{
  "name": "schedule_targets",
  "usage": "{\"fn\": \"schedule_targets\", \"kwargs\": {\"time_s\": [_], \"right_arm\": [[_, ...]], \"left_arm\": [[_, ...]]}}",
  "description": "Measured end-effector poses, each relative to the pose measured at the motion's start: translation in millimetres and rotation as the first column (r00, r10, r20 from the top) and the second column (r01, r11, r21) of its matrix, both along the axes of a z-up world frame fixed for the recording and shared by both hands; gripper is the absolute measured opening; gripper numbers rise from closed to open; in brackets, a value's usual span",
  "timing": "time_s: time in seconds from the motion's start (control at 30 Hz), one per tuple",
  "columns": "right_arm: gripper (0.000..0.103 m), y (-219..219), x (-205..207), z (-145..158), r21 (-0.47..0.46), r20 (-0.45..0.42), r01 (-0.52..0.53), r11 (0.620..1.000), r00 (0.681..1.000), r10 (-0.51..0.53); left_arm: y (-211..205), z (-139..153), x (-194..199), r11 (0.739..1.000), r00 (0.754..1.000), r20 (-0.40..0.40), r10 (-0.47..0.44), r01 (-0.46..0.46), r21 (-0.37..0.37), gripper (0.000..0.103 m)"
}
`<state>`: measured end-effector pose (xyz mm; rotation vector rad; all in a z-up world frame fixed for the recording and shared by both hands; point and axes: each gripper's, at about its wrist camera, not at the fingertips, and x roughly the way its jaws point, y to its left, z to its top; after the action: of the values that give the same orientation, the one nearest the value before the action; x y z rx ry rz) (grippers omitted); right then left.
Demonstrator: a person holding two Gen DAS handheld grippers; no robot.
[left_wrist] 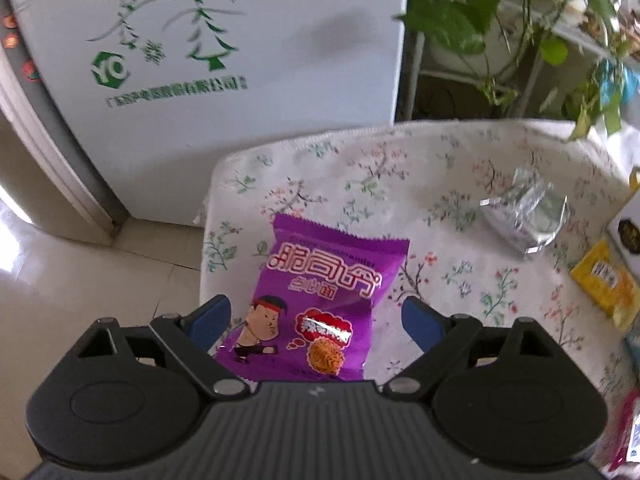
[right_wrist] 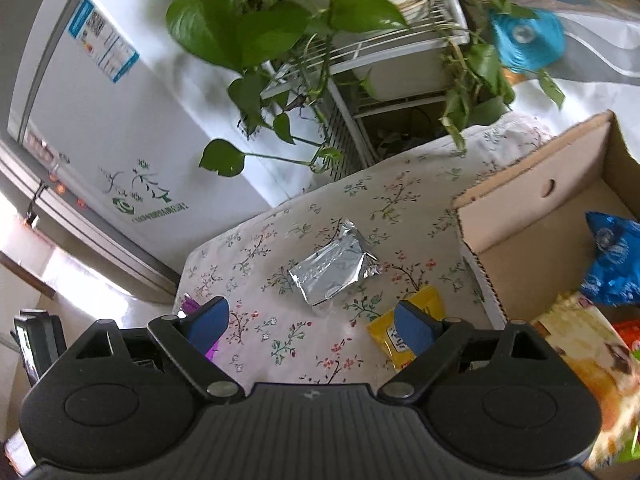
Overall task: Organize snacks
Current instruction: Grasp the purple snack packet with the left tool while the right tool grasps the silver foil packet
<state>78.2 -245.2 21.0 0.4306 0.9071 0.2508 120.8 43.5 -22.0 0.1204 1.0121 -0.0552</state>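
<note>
I am counting three loose packets on the flowered tablecloth [left_wrist: 460,160]: one purple snack bag [left_wrist: 328,304], one silver foil pouch [right_wrist: 334,266] and one yellow packet [right_wrist: 404,334]. One cardboard box [right_wrist: 532,196] is sitting at the right, with a blue bag [right_wrist: 614,264] lying inside it and a pale yellow pack [right_wrist: 588,364] just in front.

The purple snack bag is lying flat near the cloth's left edge, where the table is dropping off to tiled floor beside a white freezer [left_wrist: 224,80]. Bare cloth is lying open between the bag and the foil pouch, well apart from it. A leafy plant [right_wrist: 280,28] is hanging over the far edge.

The bag's long axis is running away from me, leaning slightly right, its printed top pointing to the far side.

My left gripper [left_wrist: 320,320] is hanging over it with jaws apart, one on each side, not pressing. My right gripper [right_wrist: 312,324] is also spread wide over bare cloth, clamping nothing.
</note>
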Motion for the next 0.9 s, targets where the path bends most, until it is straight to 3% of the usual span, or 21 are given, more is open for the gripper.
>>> {"fn": "schedule_targets", "kwargs": {"time_s": [0.23,0.4,0.67,0.9], "right_arm": [[0.094,25,20,-18,-0.067,0.038,-0.051,0.996,0.998,0.054],[0.094,47,41,-34,-0.176,0.068,-0.11,0.978,0.99,0.123],[0.096,58,69,-55,-0.223,0.057,-0.151,0.963,0.984,0.168],[0.103,75,82,-72,-0.348,0.069,-0.218,0.912,0.964,0.257]], "left_arm": [[1,-14,9,0.999,0.999,-0.003,-0.036,0.036,0.016,0.092],[1,-20,12,0.999,0.999,-0.019,-0.033,0.033,-0.001,0.092],[0,-27,17,1.0,0.999,-0.029,-0.016,0.015,-0.017,0.093],[10,-34,22,0.995,0.997,-0.06,0.046,-0.051,-0.082,0.102]]}}
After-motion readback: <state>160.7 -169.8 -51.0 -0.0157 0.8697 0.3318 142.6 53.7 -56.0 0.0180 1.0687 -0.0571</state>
